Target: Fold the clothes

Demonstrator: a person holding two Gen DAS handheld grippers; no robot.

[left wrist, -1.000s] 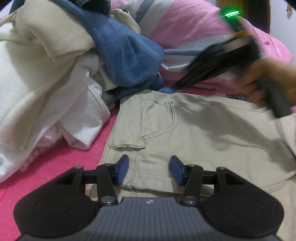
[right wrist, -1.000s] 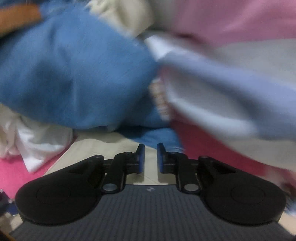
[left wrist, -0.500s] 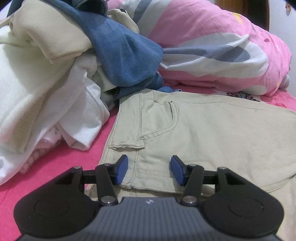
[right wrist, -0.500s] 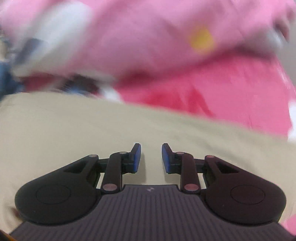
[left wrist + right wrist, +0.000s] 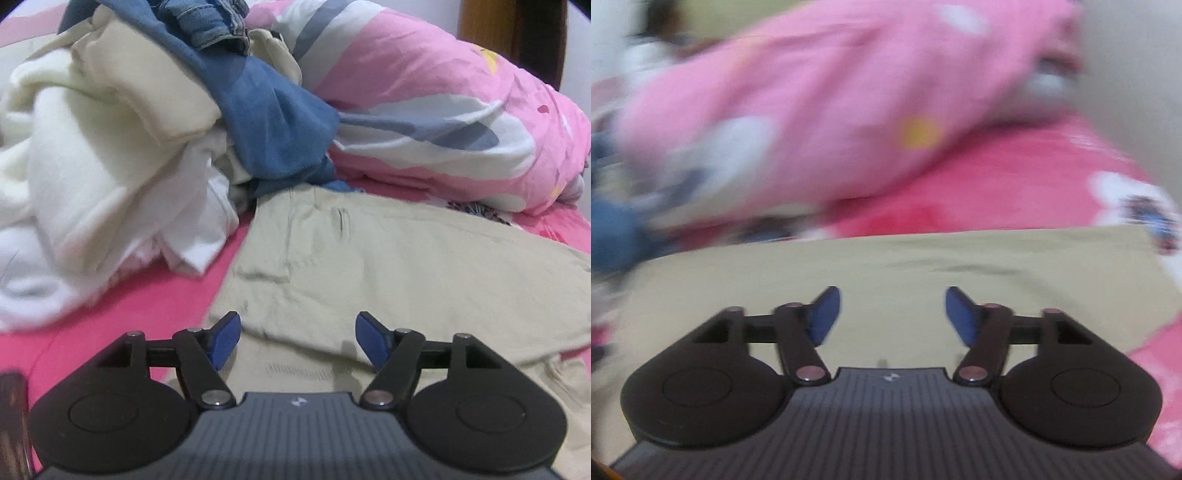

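The bed [image 5: 155, 295], covered in a bright pink sheet, carries everything here. A pink quilt [image 5: 424, 96] with white and grey patches lies bunched along its far side, and in the right wrist view the same quilt [image 5: 831, 103] shows only as a blur. A heap of clothes [image 5: 92, 158] in cream and white rises at the left, with a blue garment [image 5: 273, 122] draped over its top and touching the far corner of the pants. The khaki pants [image 5: 406, 266] lie flat in the middle of the bed, waistband edge toward the heap, a strip of bare sheet between that edge and the white clothes; their near fold edge runs just ahead of the left hand-held gripper [image 5: 297, 341], whose jaws stand wide apart over the fabric, holding nothing. The right hand-held gripper [image 5: 892, 314] is likewise spread wide and empty above the pants [image 5: 886, 266], whose far edge meets the pink sheet.
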